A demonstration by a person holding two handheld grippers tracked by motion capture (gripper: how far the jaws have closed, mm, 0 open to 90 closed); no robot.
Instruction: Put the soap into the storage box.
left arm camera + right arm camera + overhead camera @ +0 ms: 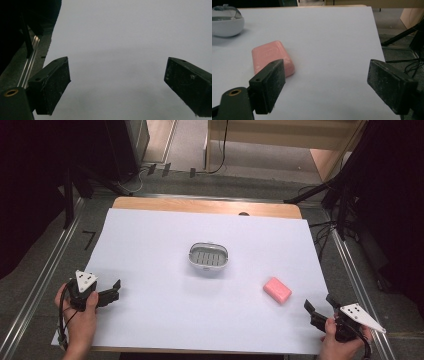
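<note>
White paper sheet [165, 320] covers the wooden table, with dark floor and stand legs around it. At the sheet's centre sits a small white oval plastic soap dish with a grey slatted insert [208, 257]. A pink rounded rectangular bar of soap [277, 291] lies apart from the dish, toward the sheet's right edge, flat on the paper.

The right gripper [317, 311] hovers near the sheet's near right corner, its jaws spread wide and holding nothing; in the right gripper view the soap [272, 58] lies just beyond the left jaw, not yet between the two. The left gripper [114, 291] waits near the sheet's left edge, jaws likewise spread over bare paper.

Judging from this, the work is at its start: the approach to the soap. The next move calls for the right gripper to swing left until its jaws straddle the bar, then close across its narrower sides.
</note>
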